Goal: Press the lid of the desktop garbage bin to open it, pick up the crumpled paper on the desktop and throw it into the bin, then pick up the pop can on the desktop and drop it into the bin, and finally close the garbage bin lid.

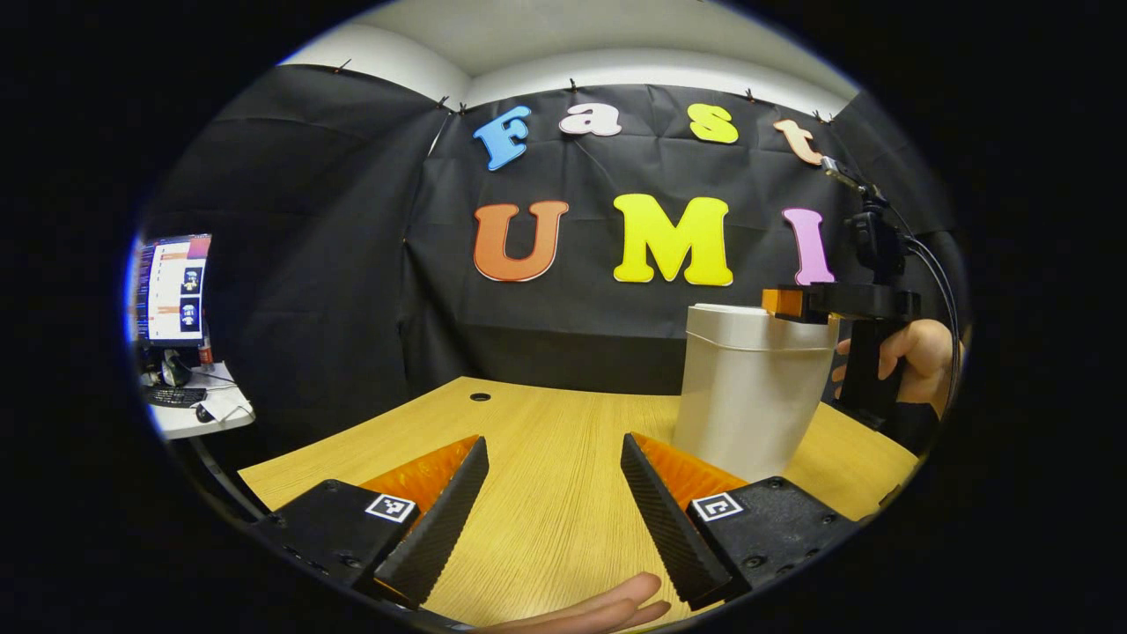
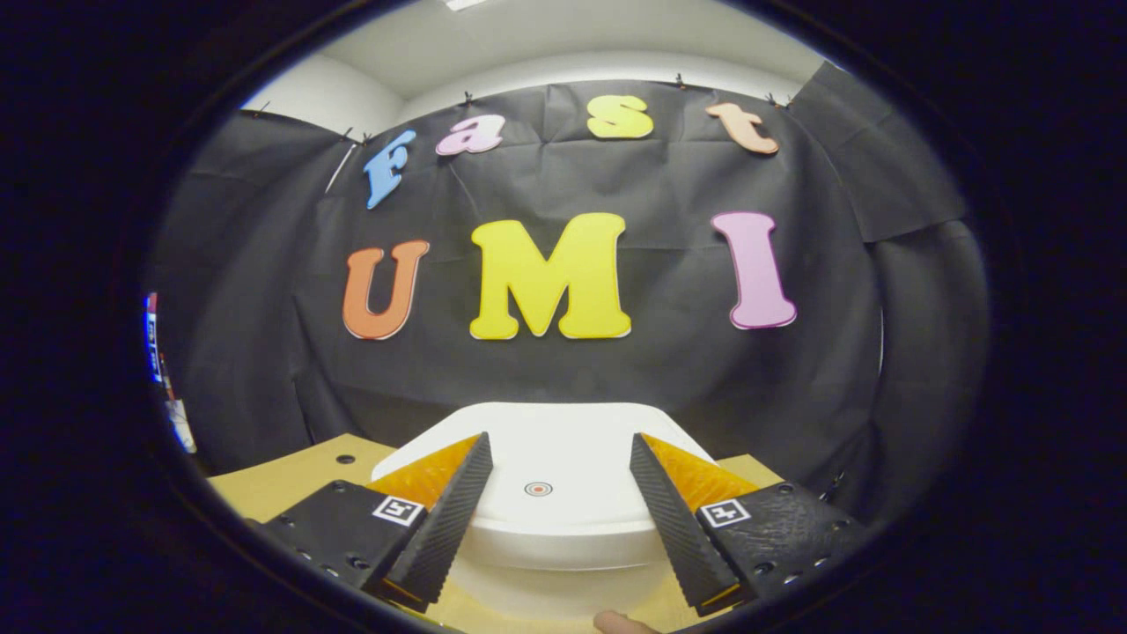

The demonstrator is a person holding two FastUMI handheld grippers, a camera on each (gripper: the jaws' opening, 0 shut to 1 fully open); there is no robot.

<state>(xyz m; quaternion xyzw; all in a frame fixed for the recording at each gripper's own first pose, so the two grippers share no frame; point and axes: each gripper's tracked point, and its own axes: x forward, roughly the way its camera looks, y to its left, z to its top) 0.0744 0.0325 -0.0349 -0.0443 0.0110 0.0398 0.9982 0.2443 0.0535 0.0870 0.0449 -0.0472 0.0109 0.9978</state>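
- A black cloth wall closes the booth on three sides behind a pale wood-grain worktop [image 1: 563,493], whose far edge meets the cloth and carries a small round hole [image 1: 480,397] near the back left corner.
- In the left gripper view, the left hand-held gripper [image 1: 555,458] hovers low over bare wood, its fingers spread wide with nothing between them; open board runs ahead of it to the back edge.
- The white garbage bin [image 1: 748,387] stands upright on the right part of the worktop, lid down, just ahead and to the right of that gripper's right finger.
- Beyond the bin, the right hand-held gripper [image 1: 797,302] is held by a hand [image 1: 916,361] with its front end at lid height over the bin's top right edge; cables rise from its body.
- In the right gripper view, the right hand-held gripper [image 2: 556,462] sits above the bin's lid [image 2: 546,475], fingers wide apart and straddling a small round mark [image 2: 538,488] at the lid's middle; whether they touch the lid cannot be told.
- Left of the worktop's edge, well apart, a side desk [image 1: 198,414] holds a lit monitor [image 1: 172,286] and a keyboard [image 1: 173,396].
- A person's fingertips [image 1: 607,608] show at the near edge.
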